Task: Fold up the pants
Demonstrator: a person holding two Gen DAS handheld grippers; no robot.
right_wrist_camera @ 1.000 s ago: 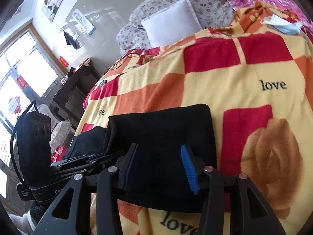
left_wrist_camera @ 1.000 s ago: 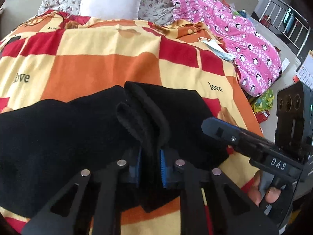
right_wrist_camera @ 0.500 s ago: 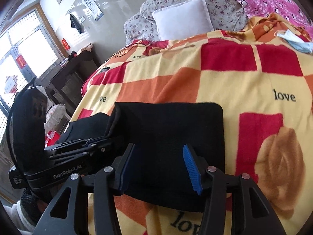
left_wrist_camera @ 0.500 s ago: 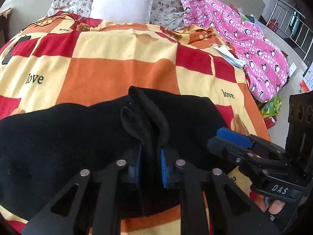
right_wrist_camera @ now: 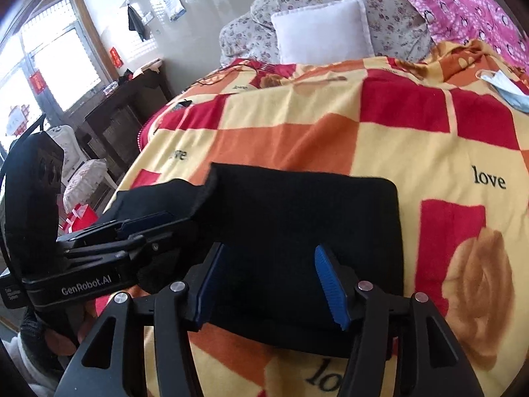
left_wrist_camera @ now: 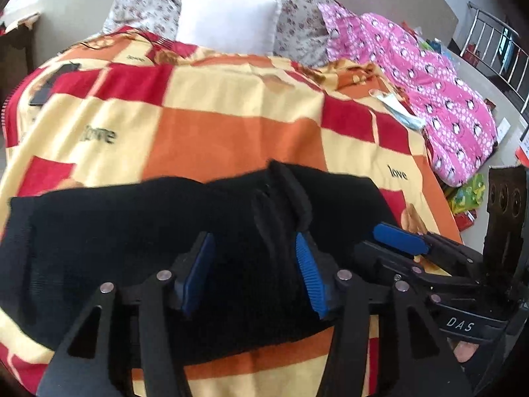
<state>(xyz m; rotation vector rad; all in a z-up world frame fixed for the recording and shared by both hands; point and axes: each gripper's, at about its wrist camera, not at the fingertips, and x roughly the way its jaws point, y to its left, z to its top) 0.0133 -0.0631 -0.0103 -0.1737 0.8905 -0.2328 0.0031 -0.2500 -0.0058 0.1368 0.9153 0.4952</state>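
Observation:
The black pants (left_wrist_camera: 132, 231) lie across the near part of a checked orange, red and yellow blanket (left_wrist_camera: 215, 125). A raised fold of cloth (left_wrist_camera: 287, 195) stands in the middle. My left gripper (left_wrist_camera: 253, 271) is open, its blue pads on either side of that fold, over the pants. My right gripper (right_wrist_camera: 271, 281) is open and empty over the flat folded end of the pants (right_wrist_camera: 307, 218). Each gripper also shows in the other's view: the right (left_wrist_camera: 400, 241), the left (right_wrist_camera: 142, 225).
A white pillow (left_wrist_camera: 228, 23) and floral bedding lie at the head of the bed. A pink penguin garment (left_wrist_camera: 429, 89) and a face mask (left_wrist_camera: 396, 109) lie at the right edge. A dark cabinet (right_wrist_camera: 125, 112) stands left of the bed.
My left gripper was shut on the pants' raised fold and has now opened, letting it go. The right gripper stays open over the folded end.

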